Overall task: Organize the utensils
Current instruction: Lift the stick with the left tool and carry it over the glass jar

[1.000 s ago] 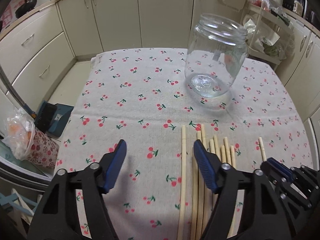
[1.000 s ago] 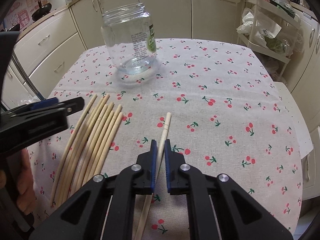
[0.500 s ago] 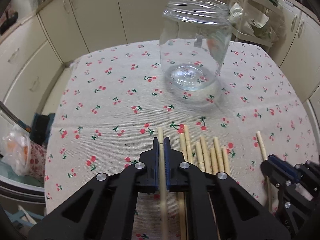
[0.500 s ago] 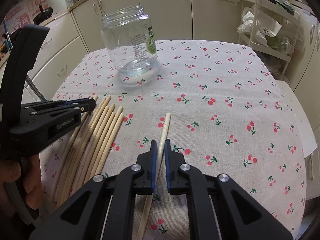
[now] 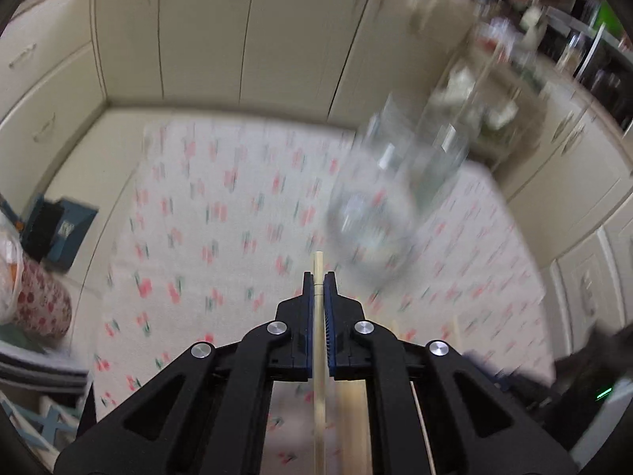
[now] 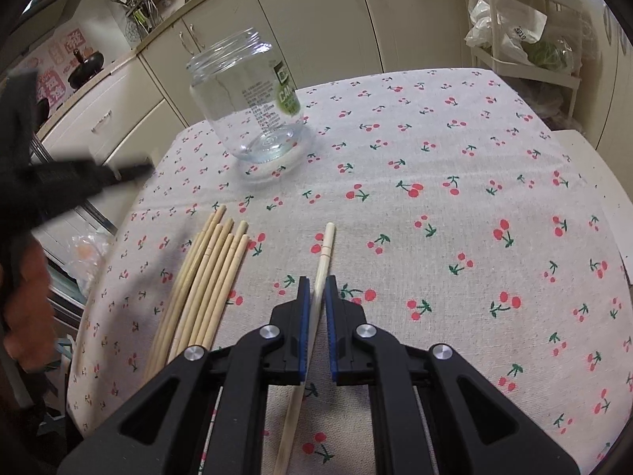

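Light, stiff, slippery chopstick (image 5: 318,277) clamped near its tip in left gripper (image 5: 319,289); right gripper (image 6: 316,297) clamped on another chopstick (image 6: 323,255), tip-heavy hold, likely to swing.

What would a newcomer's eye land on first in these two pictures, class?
Probably the clear glass jar, standing open and upright at the far left of the cherry-print tablecloth. Next, the bundle of chopsticks lying near the left edge, and each gripper, right and left, shut on a single chopstick.
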Tool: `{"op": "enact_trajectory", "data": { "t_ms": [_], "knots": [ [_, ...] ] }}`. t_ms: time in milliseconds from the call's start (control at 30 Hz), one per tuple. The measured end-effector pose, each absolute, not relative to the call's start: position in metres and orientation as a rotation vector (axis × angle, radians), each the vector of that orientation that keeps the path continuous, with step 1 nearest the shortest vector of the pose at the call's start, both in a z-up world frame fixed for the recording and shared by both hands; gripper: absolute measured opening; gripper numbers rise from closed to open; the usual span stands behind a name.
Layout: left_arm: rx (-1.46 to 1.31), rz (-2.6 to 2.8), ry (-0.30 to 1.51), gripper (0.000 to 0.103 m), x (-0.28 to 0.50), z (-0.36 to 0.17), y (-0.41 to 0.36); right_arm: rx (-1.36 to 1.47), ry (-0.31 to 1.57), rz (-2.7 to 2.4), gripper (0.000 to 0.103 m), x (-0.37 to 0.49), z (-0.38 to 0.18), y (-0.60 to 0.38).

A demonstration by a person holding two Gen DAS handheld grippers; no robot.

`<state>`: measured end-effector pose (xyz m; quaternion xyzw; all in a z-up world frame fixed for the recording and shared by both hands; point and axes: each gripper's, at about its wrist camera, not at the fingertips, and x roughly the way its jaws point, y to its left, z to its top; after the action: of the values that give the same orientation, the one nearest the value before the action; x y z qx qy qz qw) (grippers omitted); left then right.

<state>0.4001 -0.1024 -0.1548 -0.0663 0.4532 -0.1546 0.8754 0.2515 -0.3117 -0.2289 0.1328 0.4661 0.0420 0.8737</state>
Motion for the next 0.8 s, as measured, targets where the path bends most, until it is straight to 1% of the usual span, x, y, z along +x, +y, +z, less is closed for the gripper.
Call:
{"op": "enact_trajectory", "data": {
  "t_ms": [133, 267, 333, 400, 633, 800],
  "knots": [
    [-0.23, -0.345, 0.718, 0.005, 0.408, -0.097, -0.107, 0.287, 0.972, 0.09, 0.009, 0.25, -0.229, -0.313],
    [-0.297, -0.341, 0.541, 0.005, 0.425, -0.063, -0.117, 0.285, 0.972, 0.091, 0.009, 0.25, -0.23, -0.314],
    [-0.322, -0.326, 0.48, 0.005, 0.437, -0.052, -0.122, 0.285, 0.972, 0.091, 0.009, 0.251, -0.23, -0.314],
    [-0.338, -0.296, 0.409, 0.005, 0.451, -0.043, -0.128, 0.288, 0.972, 0.092, 0.009, 0.25, -0.23, -0.315],
    [-0.36, -0.229, 0.254, 0.005, 0.473, -0.024, -0.151, 0.254, 0.978, 0.089, 0.009, 0.251, -0.229, -0.311],
    [-0.314, -0.208, 0.221, 0.005, 0.485, -0.038, -0.168, 0.252, 0.984, 0.093, 0.009, 0.252, -0.229, -0.311]
  ]
}}
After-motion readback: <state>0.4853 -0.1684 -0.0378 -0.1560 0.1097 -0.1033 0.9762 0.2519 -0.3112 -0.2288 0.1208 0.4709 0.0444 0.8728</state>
